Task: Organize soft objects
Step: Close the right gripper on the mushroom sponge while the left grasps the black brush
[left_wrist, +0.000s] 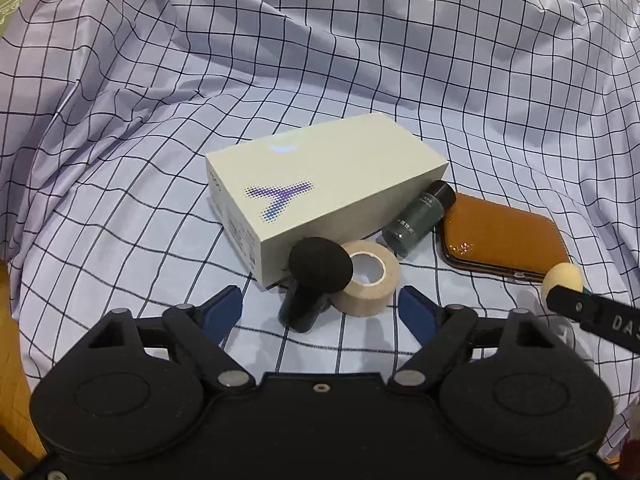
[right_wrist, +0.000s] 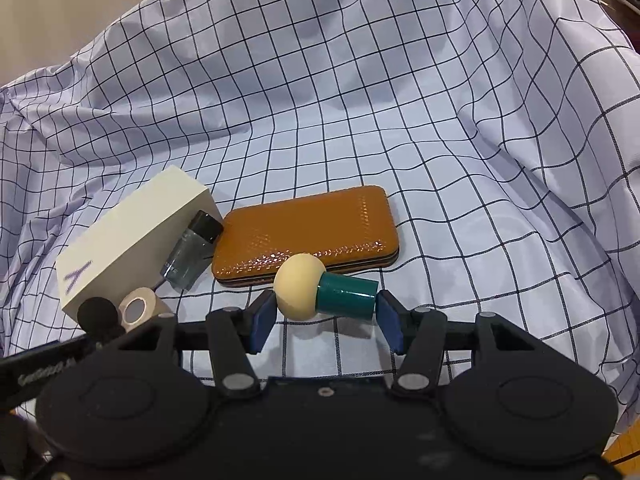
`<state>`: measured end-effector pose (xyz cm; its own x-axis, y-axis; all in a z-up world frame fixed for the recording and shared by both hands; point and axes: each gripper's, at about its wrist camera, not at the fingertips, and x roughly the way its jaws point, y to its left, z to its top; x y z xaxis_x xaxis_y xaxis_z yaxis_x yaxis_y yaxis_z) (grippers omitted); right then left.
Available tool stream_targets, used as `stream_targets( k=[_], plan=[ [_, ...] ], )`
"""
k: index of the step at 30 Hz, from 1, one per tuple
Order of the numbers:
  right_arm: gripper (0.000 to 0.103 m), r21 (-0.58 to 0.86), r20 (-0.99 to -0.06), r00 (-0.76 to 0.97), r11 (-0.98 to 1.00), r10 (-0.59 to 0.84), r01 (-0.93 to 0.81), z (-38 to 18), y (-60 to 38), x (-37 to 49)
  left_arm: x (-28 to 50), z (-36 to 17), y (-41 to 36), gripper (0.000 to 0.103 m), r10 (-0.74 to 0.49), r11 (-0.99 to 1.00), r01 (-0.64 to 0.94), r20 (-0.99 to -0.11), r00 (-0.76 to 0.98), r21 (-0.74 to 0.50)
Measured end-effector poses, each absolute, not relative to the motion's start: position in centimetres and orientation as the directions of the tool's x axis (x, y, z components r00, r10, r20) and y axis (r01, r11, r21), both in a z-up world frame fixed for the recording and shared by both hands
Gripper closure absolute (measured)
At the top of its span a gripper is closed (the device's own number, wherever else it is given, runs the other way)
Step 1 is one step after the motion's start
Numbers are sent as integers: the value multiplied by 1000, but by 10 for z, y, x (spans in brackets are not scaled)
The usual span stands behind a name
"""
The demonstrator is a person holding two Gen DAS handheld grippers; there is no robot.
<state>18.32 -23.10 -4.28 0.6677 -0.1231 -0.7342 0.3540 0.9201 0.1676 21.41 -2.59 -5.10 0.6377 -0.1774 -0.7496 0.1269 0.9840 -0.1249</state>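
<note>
The cream-headed sponge point(right_wrist: 316, 294) (just before the brown case point(right_wrist: 308, 234)) is bracketed by the right tongs point(right_wrist: 326, 316), not yet gripped; the left tongs point(left_wrist: 320, 312) are spread wide. It could be rolled away if touched unevenly.

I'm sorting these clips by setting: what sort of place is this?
Probably a home, perhaps a bed or sofa: a rumpled checked cloth covers a soft, sagging surface. On it lie small personal items: a white box, a brown case and a tape roll.
</note>
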Motion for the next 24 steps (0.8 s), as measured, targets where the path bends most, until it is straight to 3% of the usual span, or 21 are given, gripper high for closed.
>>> stream_targets(
  k=[9,11,12,13,24],
  plan=[
    [49,176,-739,666,925,-102,336,-46,-229,183,228,-52,-23,24,-188,982,98,-748,636,-163],
    [49,177,-740,666,926,-99,334,-47,-229,183,229,-53,-20,27,-193,980,90,-747,636,-178],
    [49,177,-741,665,926,-97,333,-47,-229,184,230,-53,-20,38,-201,978,92,-748,633,-185],
    [49,177,-741,664,927,-96,332,-47,-229,184,231,-54,-19,43,-209,977,94,-754,623,-194],
    [49,171,-747,659,935,-82,310,-51,-227,186,236,-61,-19,46,-224,972,77,-773,594,-222]
  ],
)
